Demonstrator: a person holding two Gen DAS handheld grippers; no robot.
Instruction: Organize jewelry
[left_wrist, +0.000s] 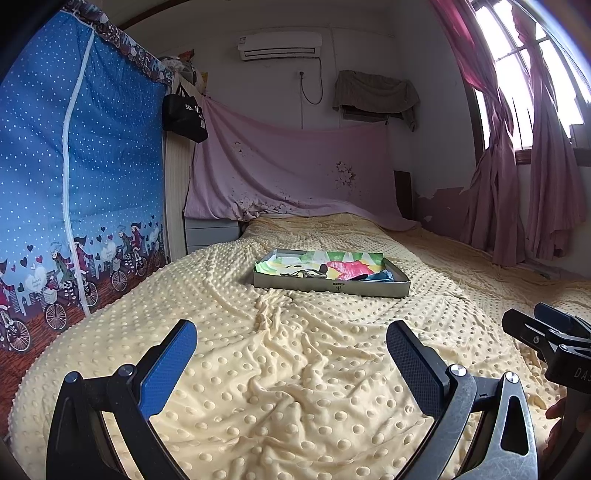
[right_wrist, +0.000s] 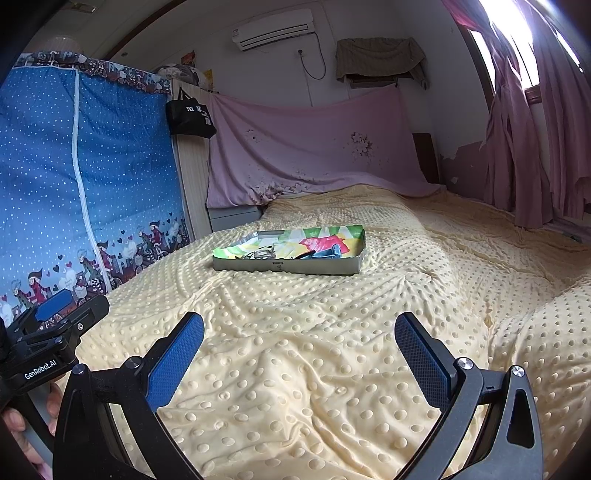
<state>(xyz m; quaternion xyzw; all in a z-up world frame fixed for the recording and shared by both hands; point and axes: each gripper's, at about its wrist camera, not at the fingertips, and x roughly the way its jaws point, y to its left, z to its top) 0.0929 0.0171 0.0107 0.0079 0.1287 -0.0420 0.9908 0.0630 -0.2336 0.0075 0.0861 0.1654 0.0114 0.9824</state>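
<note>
A shallow grey box (left_wrist: 332, 286) (right_wrist: 288, 264) lined with bright paper lies mid-bed, well ahead of both grippers. Inside it I make out a tangle of chains (left_wrist: 301, 274) (right_wrist: 260, 254) at the left and dark and blue items (left_wrist: 380, 276) (right_wrist: 325, 253) at the right; details are too small to tell. My left gripper (left_wrist: 291, 339) hovers open over the blanket with nothing between its blue pads. My right gripper (right_wrist: 299, 332) is likewise open and holds nothing. Each gripper shows at the edge of the other's view, the right gripper (left_wrist: 546, 332) and the left gripper (right_wrist: 55, 314).
A yellow dotted blanket (left_wrist: 295, 369) covers the bed. A blue fabric wardrobe (left_wrist: 74, 184) stands along the left side. A pink sheet (left_wrist: 288, 170) hangs on the far wall, and pink curtains (left_wrist: 517, 166) hang at the right. A hand (right_wrist: 22, 424) grips the left handle.
</note>
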